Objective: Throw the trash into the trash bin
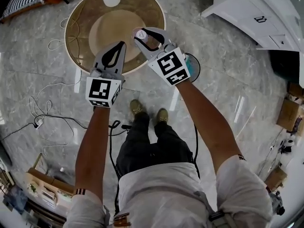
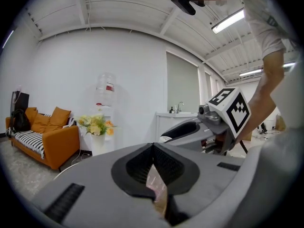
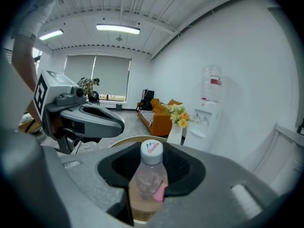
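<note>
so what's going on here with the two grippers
A person stands beside a round table with a gripper in each hand. The right gripper has its jaws closed on a clear bottle with a white cap. The left gripper pinches a thin crumpled wrapper. Both pieces are held up, not yet dropped.
</note>
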`<state>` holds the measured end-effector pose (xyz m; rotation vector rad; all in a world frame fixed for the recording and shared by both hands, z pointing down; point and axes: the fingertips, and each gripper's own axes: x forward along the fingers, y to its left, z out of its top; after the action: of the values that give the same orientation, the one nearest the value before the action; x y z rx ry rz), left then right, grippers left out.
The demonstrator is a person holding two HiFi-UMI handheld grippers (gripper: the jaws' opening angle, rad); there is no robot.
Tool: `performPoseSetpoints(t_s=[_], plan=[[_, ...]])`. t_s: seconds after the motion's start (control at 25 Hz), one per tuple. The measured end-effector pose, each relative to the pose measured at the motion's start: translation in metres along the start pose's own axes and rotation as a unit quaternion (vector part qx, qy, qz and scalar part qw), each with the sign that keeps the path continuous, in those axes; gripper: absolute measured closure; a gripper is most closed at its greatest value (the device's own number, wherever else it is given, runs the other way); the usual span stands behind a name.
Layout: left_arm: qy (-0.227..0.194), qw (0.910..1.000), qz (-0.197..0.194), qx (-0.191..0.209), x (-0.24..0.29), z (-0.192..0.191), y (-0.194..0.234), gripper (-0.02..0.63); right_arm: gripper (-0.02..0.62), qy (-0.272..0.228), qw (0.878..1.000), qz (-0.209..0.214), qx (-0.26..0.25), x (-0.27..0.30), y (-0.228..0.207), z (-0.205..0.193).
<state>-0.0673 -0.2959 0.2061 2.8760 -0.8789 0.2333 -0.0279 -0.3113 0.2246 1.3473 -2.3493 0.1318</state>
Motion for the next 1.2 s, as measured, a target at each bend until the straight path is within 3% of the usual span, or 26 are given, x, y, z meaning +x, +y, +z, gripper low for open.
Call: performPoseSetpoints(t_s=[0.48,0.76,1.2], plan=[[-0.007,0.9982,-0.059,-0.002,0.062,0.009,-0.159,0.607,0.453,0.019,0.998,-0.061,0.020,-0.162,-0.076,-0.071],[-0.003,0.9967,-0.081,0.006,0.085,0.000,-0.232,0.607,0.453,0.048,0.994,-0.092,0.037,-0.243,-0.112,-0.138],[0.010,0.9943,-0.105,0.016,0.108,-0.061,-0.293,0.607,0.453,0.111,0.987,-0.101,0.059,-0.280,-0.121,-0.271]])
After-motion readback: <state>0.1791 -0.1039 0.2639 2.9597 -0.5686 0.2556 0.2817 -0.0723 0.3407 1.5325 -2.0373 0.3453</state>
